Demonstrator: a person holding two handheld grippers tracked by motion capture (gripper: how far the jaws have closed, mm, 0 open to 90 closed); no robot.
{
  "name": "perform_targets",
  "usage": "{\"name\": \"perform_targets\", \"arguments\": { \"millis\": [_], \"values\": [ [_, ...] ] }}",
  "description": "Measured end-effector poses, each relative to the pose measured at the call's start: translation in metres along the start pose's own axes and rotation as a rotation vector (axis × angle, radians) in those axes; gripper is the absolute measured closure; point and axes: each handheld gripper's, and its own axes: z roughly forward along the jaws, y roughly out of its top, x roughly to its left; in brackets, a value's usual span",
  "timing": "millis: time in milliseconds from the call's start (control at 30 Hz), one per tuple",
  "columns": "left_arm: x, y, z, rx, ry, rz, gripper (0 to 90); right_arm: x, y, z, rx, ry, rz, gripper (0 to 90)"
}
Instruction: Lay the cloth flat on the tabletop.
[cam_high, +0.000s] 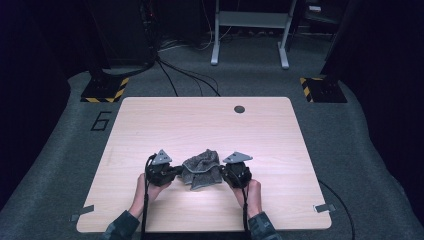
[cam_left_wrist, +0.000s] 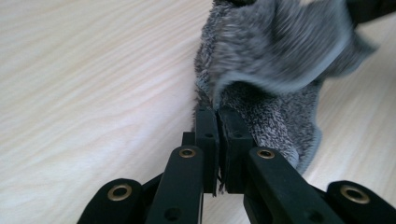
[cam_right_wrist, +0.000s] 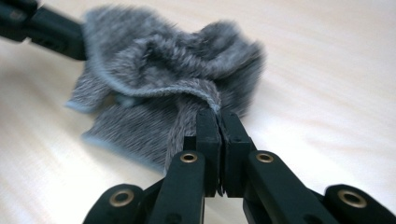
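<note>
Cloth (cam_high: 202, 168): grey, fluffy, hemmed, crumpled in a heap on the pale wood counter (cam_high: 200, 125)
Left gripper (cam_left_wrist: 217, 112): jaws clamped on cloth's edge
Right gripper (cam_right_wrist: 219, 113): jaws clamped on the opposite edge

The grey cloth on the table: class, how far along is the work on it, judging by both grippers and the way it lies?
Done: the left gripper and the right gripper are each shut on an edge of the grey cloth, one at either side. In hand: the cloth sits bunched and crumpled between them on the wooden table. Left: probably pulling it out flat, and any folding; no flat spread or neat fold shows yet.
</note>
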Motion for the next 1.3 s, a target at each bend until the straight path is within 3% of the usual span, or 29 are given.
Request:
{"name": "perform_targets", "arguments": {
  "millis": [200,333,433,467,500,533,567,600,633,700,733,767,900,1067,1167,1300],
  "values": [
    [0.004,0.001,-0.004,-0.01,0.024,0.006,87.5,-0.014,0.014,-0.016,-0.06,-0.046,-0.009,88.0],
    [0.005,0.004,-0.005,-0.021,0.038,0.004,87.6,-0.017,0.018,-0.018,-0.068,-0.06,-0.016,88.0],
    [0.007,0.005,-0.004,0.0,0.019,-0.006,80.7,-0.016,0.018,-0.014,-0.059,-0.046,-0.014,85.5],
    [0.007,0.005,-0.002,0.021,0.016,-0.013,72.4,-0.015,0.017,-0.012,-0.052,-0.037,-0.015,83.1],
    [0.005,0.0,0.002,0.05,0.007,-0.032,58.0,-0.013,0.012,-0.006,-0.027,-0.023,-0.004,79.4],
    [0.005,0.0,0.002,0.05,0.007,-0.032,54.3,-0.013,0.009,-0.004,-0.019,-0.015,-0.001,77.2],
    [0.005,-0.004,0.003,0.046,-0.007,-0.058,50.1,-0.012,0.005,-0.002,-0.012,-0.006,0.012,75.4],
    [0.004,-0.007,0.003,0.047,-0.015,-0.076,50.1,-0.012,0.005,-0.002,-0.012,-0.006,0.012,75.4],
    [0.002,-0.013,0.002,0.045,-0.036,-0.108,46.2,-0.012,0.0,-0.001,-0.006,0.001,0.022,68.3],
    [0.0,-0.017,-0.001,0.042,-0.042,-0.134,44.2,-0.011,-0.005,-0.002,-0.01,0.022,0.04,64.5],
    [0.0,-0.017,-0.001,0.042,-0.042,-0.134,44.2,-0.011,-0.005,-0.002,-0.01,0.022,0.04,64.5],
    [-0.001,-0.02,-0.004,0.04,-0.055,-0.148,43.9,-0.008,-0.009,-0.003,-0.009,0.038,0.057,58.4],
    [-0.003,-0.023,-0.002,0.041,-0.076,-0.176,42.3,-0.002,-0.018,-0.004,-0.008,0.047,0.08,48.1],
    [-0.003,-0.025,0.005,0.056,-0.098,-0.207,39.6,0.014,-0.024,-0.001,-0.016,0.062,0.078,34.9],
    [-0.003,-0.026,0.009,0.059,-0.114,-0.232,40.2,0.023,-0.027,0.009,0.02,0.051,0.05,35.8],
    [0.0,-0.028,0.014,0.061,-0.113,-0.259,49.1,0.026,-0.031,0.026,0.084,0.034,0.047,48.4]
  ]
}}
